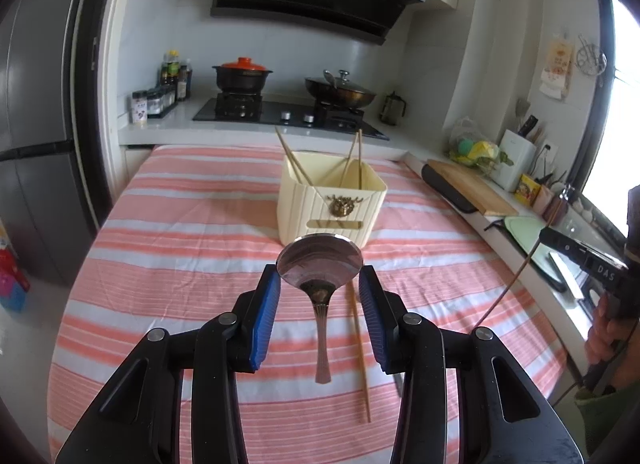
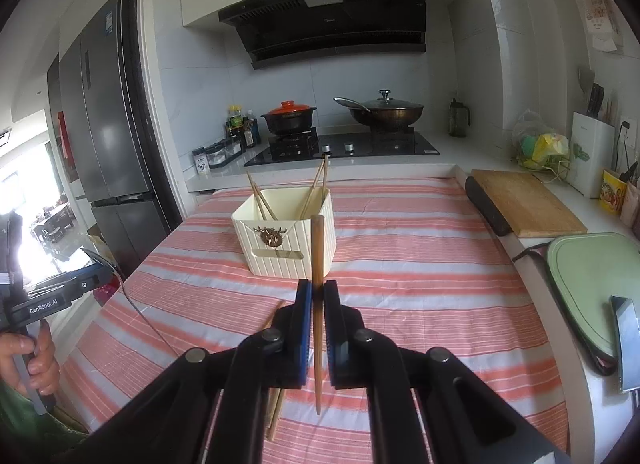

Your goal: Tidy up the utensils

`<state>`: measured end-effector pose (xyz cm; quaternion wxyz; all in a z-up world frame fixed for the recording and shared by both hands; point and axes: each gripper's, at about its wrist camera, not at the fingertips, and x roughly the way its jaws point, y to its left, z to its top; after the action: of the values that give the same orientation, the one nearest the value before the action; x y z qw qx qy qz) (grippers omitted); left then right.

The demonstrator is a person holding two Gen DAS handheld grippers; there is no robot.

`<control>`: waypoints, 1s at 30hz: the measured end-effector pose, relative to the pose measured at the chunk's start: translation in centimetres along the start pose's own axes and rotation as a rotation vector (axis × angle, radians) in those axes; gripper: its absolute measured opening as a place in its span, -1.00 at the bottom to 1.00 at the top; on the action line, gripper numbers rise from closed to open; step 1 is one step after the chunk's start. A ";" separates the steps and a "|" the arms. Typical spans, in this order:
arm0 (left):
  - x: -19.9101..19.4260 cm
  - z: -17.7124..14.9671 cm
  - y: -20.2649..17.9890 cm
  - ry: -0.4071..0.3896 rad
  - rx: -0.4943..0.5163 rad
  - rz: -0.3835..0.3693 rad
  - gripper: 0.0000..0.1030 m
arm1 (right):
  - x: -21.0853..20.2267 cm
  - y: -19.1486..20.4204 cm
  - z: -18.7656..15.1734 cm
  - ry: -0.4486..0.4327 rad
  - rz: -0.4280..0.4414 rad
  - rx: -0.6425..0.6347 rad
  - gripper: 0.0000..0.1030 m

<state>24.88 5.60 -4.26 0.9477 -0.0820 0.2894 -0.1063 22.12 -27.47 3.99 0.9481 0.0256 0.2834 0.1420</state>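
A cream utensil box (image 1: 332,200) stands on the striped cloth with several chopsticks (image 1: 292,162) leaning inside; it also shows in the right wrist view (image 2: 286,240). My left gripper (image 1: 320,284) is shut on a metal spoon (image 1: 320,264), its pads pressing the bowl's sides, the handle hanging down. A loose chopstick (image 1: 358,348) lies on the cloth below it. My right gripper (image 2: 318,296) is shut on a wooden chopstick (image 2: 317,264), held upright just in front of the box. Another chopstick (image 2: 274,412) lies on the cloth under the right gripper.
The table wears a pink-striped cloth (image 1: 180,264). Behind it is a stove (image 2: 344,148) with a red-lidded pot (image 2: 288,116) and a wok (image 2: 384,110). A wooden cutting board (image 2: 524,204) and a green board (image 2: 592,284) lie on the right counter. A fridge (image 2: 108,136) stands at left.
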 end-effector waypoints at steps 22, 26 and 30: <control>3.2 6.4 1.9 0.073 -0.028 -0.064 -0.92 | 2.8 1.3 7.1 -0.055 0.040 -0.071 -0.88; 5.5 4.6 2.5 0.157 -0.004 -0.037 -0.26 | 2.4 1.1 6.7 -0.056 0.052 -0.061 -0.88; 9.1 2.9 1.6 0.271 0.086 -0.052 0.28 | 2.2 0.7 6.3 -0.050 0.057 -0.053 -0.88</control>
<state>34.11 5.11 -7.06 0.8995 -0.0335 0.4078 -0.1532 27.08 -25.93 8.19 0.9508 0.0120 0.2550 0.1757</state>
